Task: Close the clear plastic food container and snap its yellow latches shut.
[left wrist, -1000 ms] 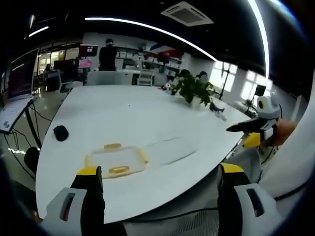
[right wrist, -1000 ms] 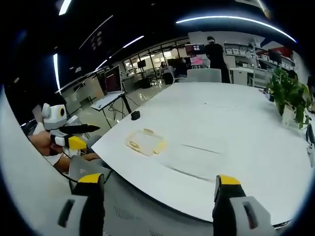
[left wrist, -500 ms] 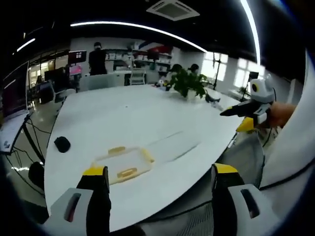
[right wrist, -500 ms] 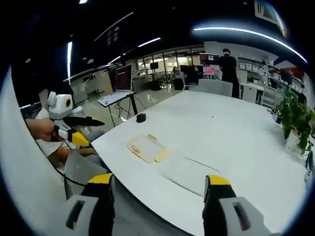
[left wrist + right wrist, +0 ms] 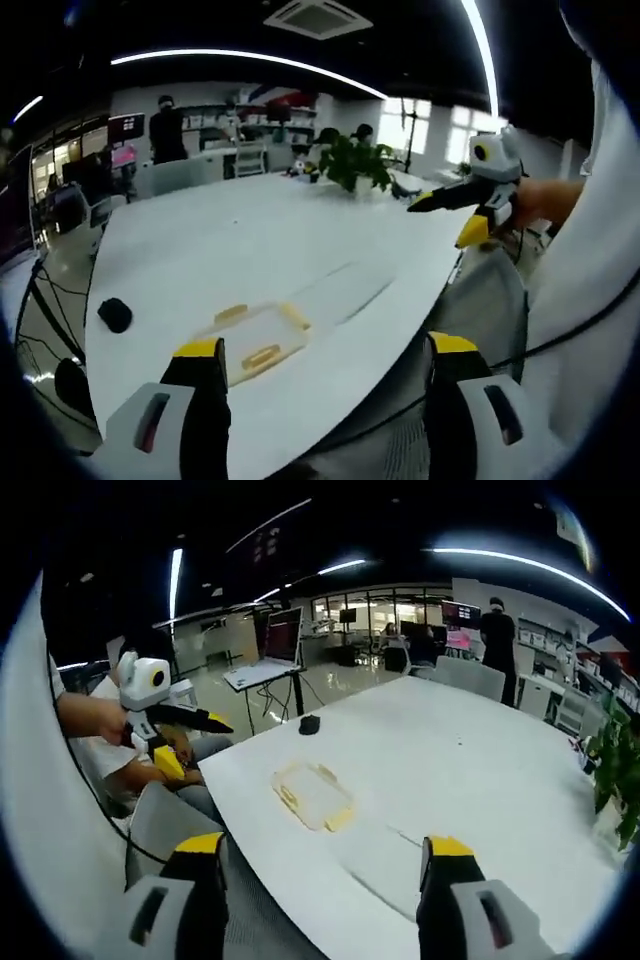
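While I hold both tools above the near edge of the white table [image 5: 250,240], my left gripper [image 5: 325,370] has its yellow-tipped jaws spread wide with nothing between them, and my right gripper [image 5: 320,865] is parted the same way, grasping nothing. The clear plastic food container [image 5: 255,338] lies flat on the table near its rounded edge, just ahead of my left jaws and apart from them. One yellow latch [image 5: 262,356] shows on its near side, and more yellow shows along its far rim. In the right gripper view the container sits further off, yellow at its ends. A small black object [image 5: 114,314] rests on the table, well apart from the container. A potted plant [image 5: 350,165] stands at the far side. A person [image 5: 165,120] stands beyond the table.
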The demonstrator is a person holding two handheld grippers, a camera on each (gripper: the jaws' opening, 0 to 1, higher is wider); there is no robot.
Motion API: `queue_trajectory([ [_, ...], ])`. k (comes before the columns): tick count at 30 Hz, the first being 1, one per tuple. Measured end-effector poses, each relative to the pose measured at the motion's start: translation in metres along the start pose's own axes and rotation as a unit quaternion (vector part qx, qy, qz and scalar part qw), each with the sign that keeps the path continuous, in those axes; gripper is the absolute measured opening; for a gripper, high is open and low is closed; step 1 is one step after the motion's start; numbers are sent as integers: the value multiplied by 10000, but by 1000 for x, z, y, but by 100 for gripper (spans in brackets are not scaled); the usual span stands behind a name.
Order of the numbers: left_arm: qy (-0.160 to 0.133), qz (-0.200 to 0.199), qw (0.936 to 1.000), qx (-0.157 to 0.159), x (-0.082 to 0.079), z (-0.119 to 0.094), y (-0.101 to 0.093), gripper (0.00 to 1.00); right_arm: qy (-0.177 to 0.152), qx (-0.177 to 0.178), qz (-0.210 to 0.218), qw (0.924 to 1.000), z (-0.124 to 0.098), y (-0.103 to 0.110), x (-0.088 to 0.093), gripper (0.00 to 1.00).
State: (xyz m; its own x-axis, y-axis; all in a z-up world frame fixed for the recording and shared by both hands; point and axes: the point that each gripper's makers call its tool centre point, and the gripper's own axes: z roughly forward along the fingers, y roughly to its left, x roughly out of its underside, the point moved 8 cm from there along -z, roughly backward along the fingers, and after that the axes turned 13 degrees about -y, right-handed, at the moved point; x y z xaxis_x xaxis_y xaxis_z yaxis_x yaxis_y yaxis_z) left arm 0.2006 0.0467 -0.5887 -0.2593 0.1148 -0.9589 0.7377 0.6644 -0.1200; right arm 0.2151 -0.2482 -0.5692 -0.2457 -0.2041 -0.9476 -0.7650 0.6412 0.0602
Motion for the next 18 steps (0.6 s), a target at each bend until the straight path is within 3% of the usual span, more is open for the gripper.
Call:
queue_trajectory([
  [6, 63, 230, 9994, 244, 0, 4, 10, 76, -133, -307, -141, 9993, 18, 2, -9, 77],
  [10, 82, 390, 9988, 284, -4, 7, 22, 76, 92, -434, -420, 9981, 30, 3, -6, 76],
  [18, 116, 652, 9965, 519, -15, 12, 43, 76, 198, -641, -587, 9960, 53, 1, -6, 74],
])
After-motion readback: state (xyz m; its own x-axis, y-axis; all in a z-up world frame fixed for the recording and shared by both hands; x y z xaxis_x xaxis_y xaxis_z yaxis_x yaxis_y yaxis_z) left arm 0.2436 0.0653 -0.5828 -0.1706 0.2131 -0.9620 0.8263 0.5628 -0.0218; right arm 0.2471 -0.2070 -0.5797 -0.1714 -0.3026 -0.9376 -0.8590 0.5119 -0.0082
